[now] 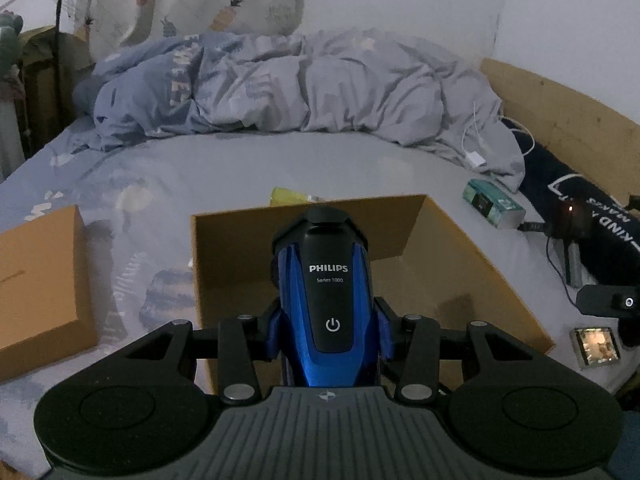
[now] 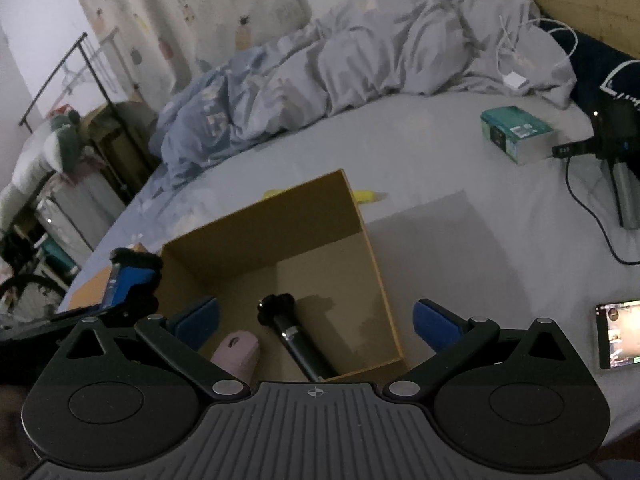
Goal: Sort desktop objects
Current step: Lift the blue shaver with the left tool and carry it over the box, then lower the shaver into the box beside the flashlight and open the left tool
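The shaver (image 1: 326, 300), blue and black with a power button on its face, is clamped between the fingers (image 1: 272, 334) of the left gripper (image 1: 326, 332), whose pads press on both its sides. It stands head-up, leaning away from the camera, above the near part of the open cardboard box (image 1: 472, 256). In the right wrist view the same shaver (image 2: 130, 280) shows at the box's left edge.

The right gripper (image 2: 316, 326) holds nothing; its blue fingers (image 2: 434, 326) stand wide apart over the near end of the box (image 2: 380, 280). Inside the box lie a black rod (image 2: 294, 338) with a knobbed head and a pink mouse (image 2: 238, 354), side by side on the bottom.

The box sits on a bed (image 1: 200, 172) with a pale sheet. A box lid (image 1: 44, 276) lies to its left, and something yellow (image 1: 286, 196) peeks out behind the far wall. To the right are a teal carton (image 1: 492, 204) and a phone (image 1: 596, 346) with a lit screen. A rumpled duvet (image 1: 288, 84) is heaped at the back.
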A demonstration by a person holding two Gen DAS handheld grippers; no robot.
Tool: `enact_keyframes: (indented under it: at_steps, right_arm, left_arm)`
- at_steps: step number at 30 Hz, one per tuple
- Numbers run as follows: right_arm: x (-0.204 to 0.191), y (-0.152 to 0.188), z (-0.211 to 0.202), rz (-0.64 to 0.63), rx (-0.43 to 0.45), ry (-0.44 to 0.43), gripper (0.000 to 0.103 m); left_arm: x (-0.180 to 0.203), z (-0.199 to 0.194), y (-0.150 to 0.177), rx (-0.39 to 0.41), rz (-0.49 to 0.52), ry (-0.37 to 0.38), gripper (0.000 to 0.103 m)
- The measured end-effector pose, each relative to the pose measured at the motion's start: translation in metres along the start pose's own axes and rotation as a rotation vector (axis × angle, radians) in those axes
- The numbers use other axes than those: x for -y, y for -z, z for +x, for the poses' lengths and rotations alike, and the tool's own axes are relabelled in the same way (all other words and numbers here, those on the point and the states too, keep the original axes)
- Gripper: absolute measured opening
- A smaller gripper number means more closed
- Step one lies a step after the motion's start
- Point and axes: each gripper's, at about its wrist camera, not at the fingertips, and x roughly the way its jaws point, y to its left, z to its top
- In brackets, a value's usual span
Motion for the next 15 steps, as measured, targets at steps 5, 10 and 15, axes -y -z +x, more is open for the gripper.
enact_keyframes:
  at_steps: [5,10,15]
  right_arm:
    - [0.003,0.001,0.006,0.004,-0.016,-0.003,0.103]
    - [0.007,0.001,0.01,0.009,-0.025,-0.004,0.103]
    - [0.012,0.0,0.013,0.013,-0.033,-0.001,0.103]
  left_arm:
    - [0.006,0.014,0.003,-0.031,0.013,0.0,0.047]
    - [0.014,0.027,0.006,-0.063,0.021,-0.001,0.047]
    - [0.019,0.038,0.009,-0.091,0.027,-0.003,0.047]
